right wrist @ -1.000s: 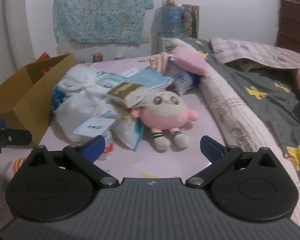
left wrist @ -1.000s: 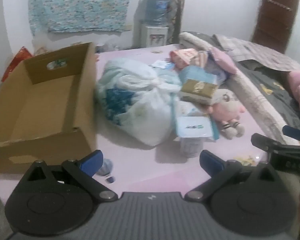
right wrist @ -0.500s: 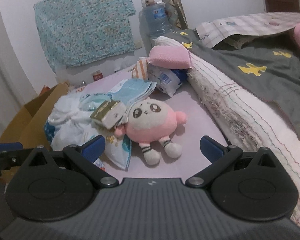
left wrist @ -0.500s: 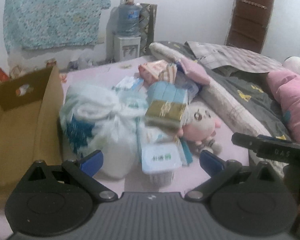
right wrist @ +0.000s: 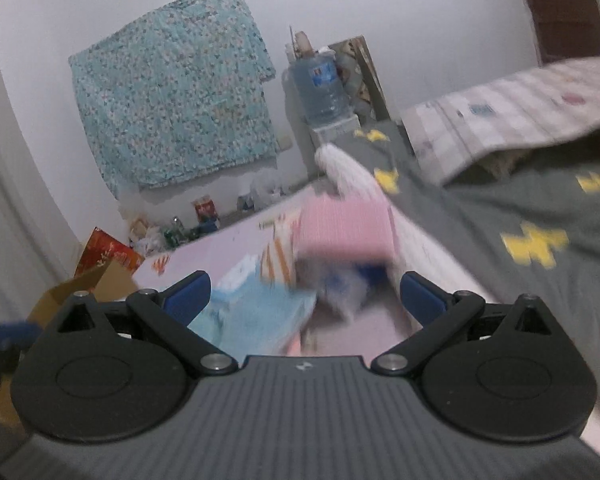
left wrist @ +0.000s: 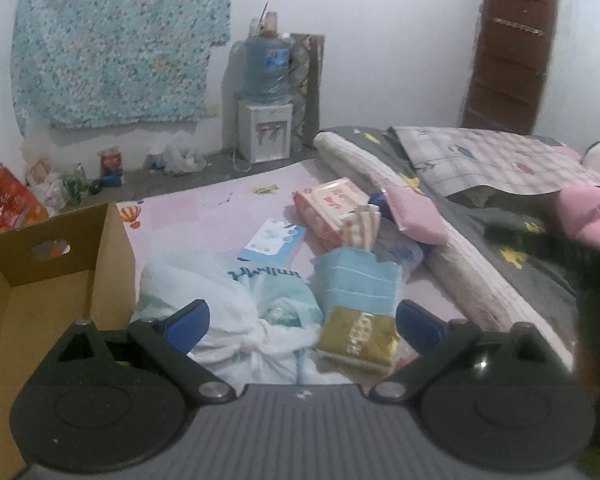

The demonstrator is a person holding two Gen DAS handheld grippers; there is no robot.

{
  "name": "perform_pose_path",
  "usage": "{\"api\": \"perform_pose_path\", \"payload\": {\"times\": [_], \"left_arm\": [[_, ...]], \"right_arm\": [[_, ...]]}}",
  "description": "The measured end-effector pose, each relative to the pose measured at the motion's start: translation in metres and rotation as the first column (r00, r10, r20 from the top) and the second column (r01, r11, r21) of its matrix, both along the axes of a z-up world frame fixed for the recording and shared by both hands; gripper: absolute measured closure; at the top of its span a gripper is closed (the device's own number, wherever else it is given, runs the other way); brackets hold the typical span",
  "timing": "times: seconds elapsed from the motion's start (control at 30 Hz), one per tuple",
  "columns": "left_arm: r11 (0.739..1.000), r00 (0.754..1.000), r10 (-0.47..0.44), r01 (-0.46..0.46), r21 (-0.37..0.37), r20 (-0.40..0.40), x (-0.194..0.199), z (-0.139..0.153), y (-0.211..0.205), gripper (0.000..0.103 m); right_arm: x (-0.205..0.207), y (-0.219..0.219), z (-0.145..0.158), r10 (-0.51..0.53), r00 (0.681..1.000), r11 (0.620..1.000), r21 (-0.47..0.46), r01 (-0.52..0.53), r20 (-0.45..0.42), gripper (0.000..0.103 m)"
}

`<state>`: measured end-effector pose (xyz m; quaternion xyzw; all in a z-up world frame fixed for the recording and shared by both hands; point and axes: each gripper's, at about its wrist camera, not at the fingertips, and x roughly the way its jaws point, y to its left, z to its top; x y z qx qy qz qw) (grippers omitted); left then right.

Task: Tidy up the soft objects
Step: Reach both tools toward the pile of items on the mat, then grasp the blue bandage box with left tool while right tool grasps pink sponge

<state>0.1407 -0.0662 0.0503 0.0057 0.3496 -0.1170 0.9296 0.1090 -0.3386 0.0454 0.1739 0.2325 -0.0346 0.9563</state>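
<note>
1. Left wrist view: the bed (left wrist: 228,216) with its pink sheet fills most of what I see, and a grey blanket (left wrist: 512,264) with yellow marks covers its right side.
2. My cardboard box (left wrist: 60,280) stands open at the left edge, touching the white bag (left wrist: 236,300).
3. That knotted bag lies right under my left gripper (left wrist: 302,322), between its blue fingers and crowding the way to the packs behind it.
4. Just right of the bag a blue tissue pack (left wrist: 356,280) stands upright, with a gold pack (left wrist: 358,338) lying against its foot.
5. Farther back lie a red tissue pack (left wrist: 330,210), a striped pouch (left wrist: 364,226) and a pink pad (left wrist: 414,216), all near the blanket's rolled edge.
6. Both tools are spread wide with nothing held: the left one, and my right gripper (right wrist: 304,296) as well.
7. Right wrist view is blurred; I make out only the pink pad (right wrist: 346,228) and blue pack (right wrist: 260,312) ahead.
8. Since half a second ago, both cameras have moved in over the pile, and the pink plush has dropped out of both views.
</note>
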Motion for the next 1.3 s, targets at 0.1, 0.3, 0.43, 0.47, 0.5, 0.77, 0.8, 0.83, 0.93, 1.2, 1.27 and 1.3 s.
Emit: {"api": "perform_pose_path", "payload": {"times": [0.1,0.3,0.43,0.47,0.5,0.77,0.8,0.83,0.93,1.2,1.27,1.3], "left_arm": [[1.000,0.999,0.019,-0.019,-0.010,-0.028,0.020,0.006,0.008,0.005],[0.998,0.997,0.058,-0.056,0.036,-0.052,0.059,0.016,0.028,0.005],[0.996,0.997,0.031,-0.025,0.086,-0.068,0.086,0.021,0.034,0.005],[0.995,0.997,0.026,-0.019,0.093,-0.076,0.095,0.021,0.035,0.005],[0.995,0.996,0.023,-0.014,0.098,-0.088,0.104,0.021,0.035,0.005],[0.994,0.960,-0.049,0.073,0.076,-0.275,0.205,-0.009,0.022,0.005],[0.991,0.950,-0.074,0.105,0.086,-0.303,0.217,-0.018,0.016,0.005],[0.986,0.939,-0.099,0.138,0.096,-0.330,0.228,-0.027,0.009,0.005],[0.958,0.908,-0.165,0.240,0.156,-0.385,0.257,-0.058,-0.013,0.004],[0.893,0.831,-0.220,0.382,0.238,-0.511,0.306,-0.133,-0.052,0.004],[0.874,0.815,-0.217,0.407,0.265,-0.537,0.313,-0.147,-0.058,0.004],[0.868,0.810,-0.213,0.414,0.275,-0.546,0.315,-0.152,-0.060,0.004]], "right_arm": [[0.052,-0.015,0.006,0.010,0.999,1.000,-0.029,-0.011,-0.033,0.001],[0.117,-0.033,0.008,0.257,0.961,0.931,-0.242,-0.274,-0.099,0.001],[0.143,-0.034,0.000,0.504,0.834,0.720,-0.424,-0.549,-0.224,0.001],[0.154,-0.036,-0.001,0.540,0.799,0.687,-0.409,-0.600,-0.265,0.001],[0.169,-0.040,-0.004,0.573,0.757,0.652,-0.384,-0.654,-0.315,0.001],[0.253,-0.047,-0.019,0.628,0.636,0.577,-0.279,-0.767,-0.448,0.001],[0.252,-0.041,-0.022,0.633,0.626,0.574,-0.266,-0.774,-0.456,0.001],[0.250,-0.038,-0.023,0.638,0.616,0.569,-0.255,-0.782,-0.462,0.001],[0.245,-0.028,-0.033,0.658,0.582,0.531,-0.253,-0.809,-0.478,0.001],[0.229,-0.025,-0.042,0.680,0.551,0.486,-0.265,-0.833,-0.483,0.001],[0.230,-0.027,-0.043,0.682,0.546,0.486,-0.256,-0.835,-0.486,0.001],[0.230,-0.027,-0.043,0.682,0.546,0.487,-0.256,-0.835,-0.486,0.001]]}}
